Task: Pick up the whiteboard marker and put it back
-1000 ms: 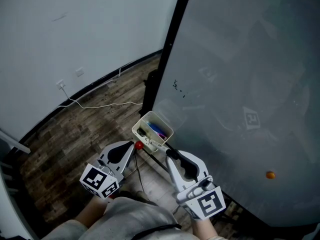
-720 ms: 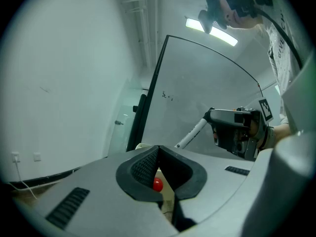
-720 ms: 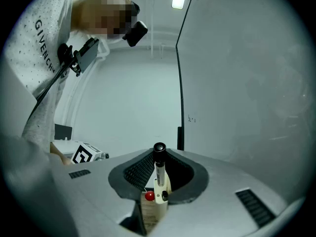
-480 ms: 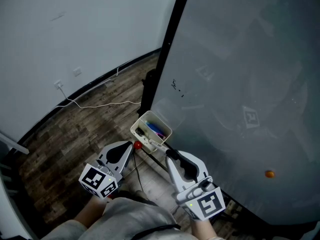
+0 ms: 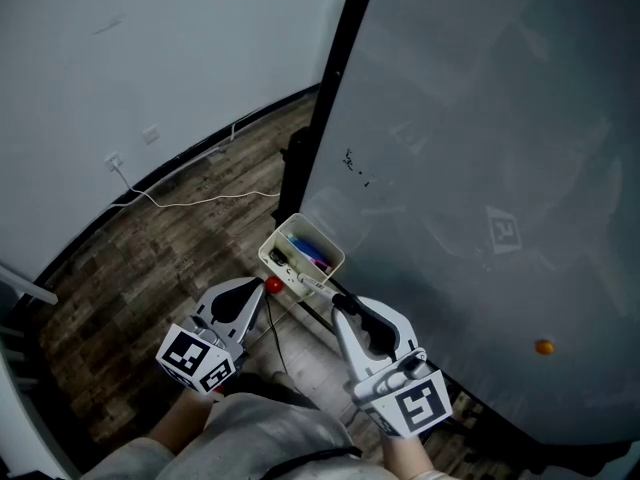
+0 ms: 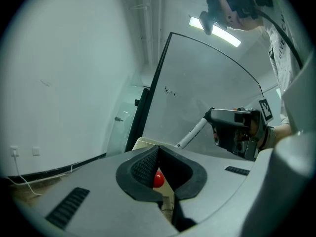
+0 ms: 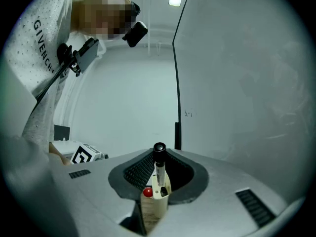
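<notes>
A whiteboard marker point(image 5: 333, 295), white with a black cap, sticks out from my right gripper point(image 5: 345, 309), which is shut on it. The marker point(image 7: 159, 163) stands between the pads, cap end towards the camera; from the left gripper view the marker point(image 6: 193, 133) points at the white tray point(image 5: 274, 241). This tray hangs on the whiteboard point(image 5: 480, 168) and holds several pens. My left gripper point(image 5: 262, 292) is level beside the tray's near corner, its tips together on nothing. A red knob point(image 5: 272, 285) sits just beyond them and shows through the jaws point(image 6: 158, 179).
The board's black post point(image 5: 330, 98) rises behind the tray. A white cable point(image 5: 190, 203) runs over the wooden floor to a wall socket point(image 5: 113, 160). An orange magnet point(image 5: 543, 347) sticks to the board at the right.
</notes>
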Available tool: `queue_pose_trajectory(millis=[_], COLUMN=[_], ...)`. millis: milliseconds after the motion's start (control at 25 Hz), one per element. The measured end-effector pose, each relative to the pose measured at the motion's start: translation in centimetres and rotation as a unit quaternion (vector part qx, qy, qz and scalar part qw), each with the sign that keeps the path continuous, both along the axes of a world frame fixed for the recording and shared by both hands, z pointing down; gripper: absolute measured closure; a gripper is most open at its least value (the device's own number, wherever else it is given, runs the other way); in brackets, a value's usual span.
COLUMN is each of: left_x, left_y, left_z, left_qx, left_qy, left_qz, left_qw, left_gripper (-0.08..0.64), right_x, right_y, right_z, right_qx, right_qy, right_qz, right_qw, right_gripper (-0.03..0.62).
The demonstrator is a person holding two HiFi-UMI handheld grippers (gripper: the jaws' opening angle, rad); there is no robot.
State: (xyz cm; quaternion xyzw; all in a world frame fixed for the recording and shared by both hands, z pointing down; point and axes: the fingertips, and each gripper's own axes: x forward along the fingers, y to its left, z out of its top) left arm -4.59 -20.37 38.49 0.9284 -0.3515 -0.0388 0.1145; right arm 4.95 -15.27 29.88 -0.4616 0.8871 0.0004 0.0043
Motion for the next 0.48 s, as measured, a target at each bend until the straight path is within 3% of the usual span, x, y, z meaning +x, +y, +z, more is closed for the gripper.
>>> queue_pose_trajectory(millis=[480], left_x=[-0.2], left_y=[-1.0], left_z=[1.5], left_qx=[-0.014], left_qy=[-0.003], left_qz=[-0.005], left_qw=[0.9999], left_gripper=[0.545], right_x=[-0.1], right_y=[-1.6], right_z=[2.0], right_qx=[-0.017], right_qy=[-0.011], right_qz=[0.010], right_qw=[1.000], right_gripper=[0.515])
